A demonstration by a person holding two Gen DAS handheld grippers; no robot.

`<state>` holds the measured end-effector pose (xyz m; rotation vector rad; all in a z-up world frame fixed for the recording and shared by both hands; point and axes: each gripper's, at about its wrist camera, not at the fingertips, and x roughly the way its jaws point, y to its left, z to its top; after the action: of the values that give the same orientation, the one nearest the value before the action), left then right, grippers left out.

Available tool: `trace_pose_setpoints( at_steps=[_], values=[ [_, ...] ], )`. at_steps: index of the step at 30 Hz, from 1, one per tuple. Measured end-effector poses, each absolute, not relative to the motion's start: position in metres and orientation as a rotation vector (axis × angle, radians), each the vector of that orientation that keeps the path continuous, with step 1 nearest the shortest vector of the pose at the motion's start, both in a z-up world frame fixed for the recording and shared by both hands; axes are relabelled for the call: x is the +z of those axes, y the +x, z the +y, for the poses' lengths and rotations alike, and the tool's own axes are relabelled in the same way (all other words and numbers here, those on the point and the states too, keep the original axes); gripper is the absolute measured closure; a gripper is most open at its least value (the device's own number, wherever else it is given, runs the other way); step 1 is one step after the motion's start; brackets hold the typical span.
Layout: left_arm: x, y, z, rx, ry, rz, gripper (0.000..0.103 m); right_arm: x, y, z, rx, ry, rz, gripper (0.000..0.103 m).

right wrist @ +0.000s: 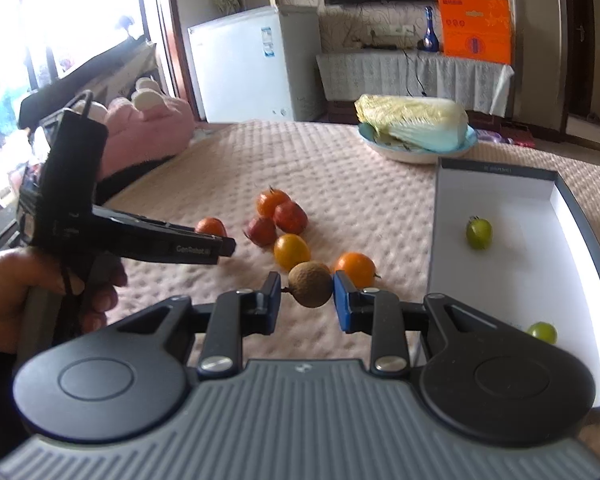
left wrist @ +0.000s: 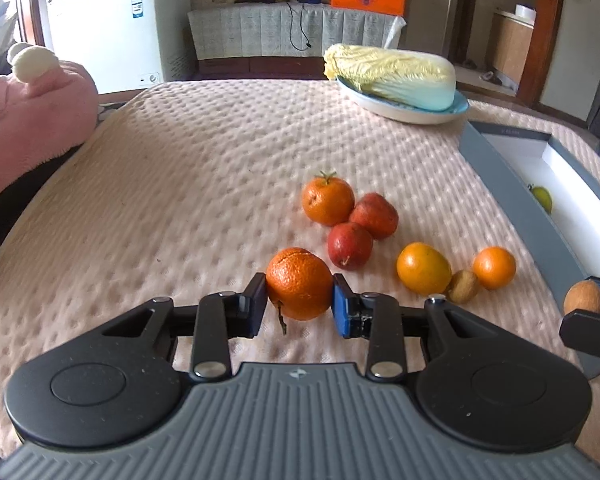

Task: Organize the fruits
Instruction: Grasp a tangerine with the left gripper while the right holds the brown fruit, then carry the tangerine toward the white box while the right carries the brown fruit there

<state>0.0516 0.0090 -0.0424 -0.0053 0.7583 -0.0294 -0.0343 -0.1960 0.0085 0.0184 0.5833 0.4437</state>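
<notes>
My left gripper (left wrist: 299, 305) is shut on a rough orange (left wrist: 299, 282) just above the pink quilted cover (left wrist: 180, 184); from the right wrist view it (right wrist: 222, 246) shows side-on with that orange (right wrist: 211, 227) behind its tip. My right gripper (right wrist: 308, 301) is shut on a small brown round fruit (right wrist: 311, 284), also seen at the right edge of the left wrist view (left wrist: 584, 298). Loose on the cover lie an orange with a stem (left wrist: 328, 200), two red fruits (left wrist: 350, 246), two more oranges (left wrist: 423, 268) and another brown fruit (left wrist: 463, 286).
A grey box with a white inside (right wrist: 500, 200) stands to the right and holds two green fruits (right wrist: 479, 233). A napa cabbage (left wrist: 392, 76) lies on a blue-rimmed plate (left wrist: 400, 114) at the back. A pink plush (left wrist: 32, 112) sits at the left. A hand (right wrist: 4, 284) grips the left tool.
</notes>
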Motion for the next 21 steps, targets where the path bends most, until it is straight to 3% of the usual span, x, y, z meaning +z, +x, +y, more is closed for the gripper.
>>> trace_pose_setpoints(
  at_steps=[21],
  values=[
    [-0.015, 0.029, 0.012, 0.017, 0.014, 0.695, 0.064, 0.020, -0.048, -0.196, 0.463, 0.019, 0.519, 0.072]
  ],
)
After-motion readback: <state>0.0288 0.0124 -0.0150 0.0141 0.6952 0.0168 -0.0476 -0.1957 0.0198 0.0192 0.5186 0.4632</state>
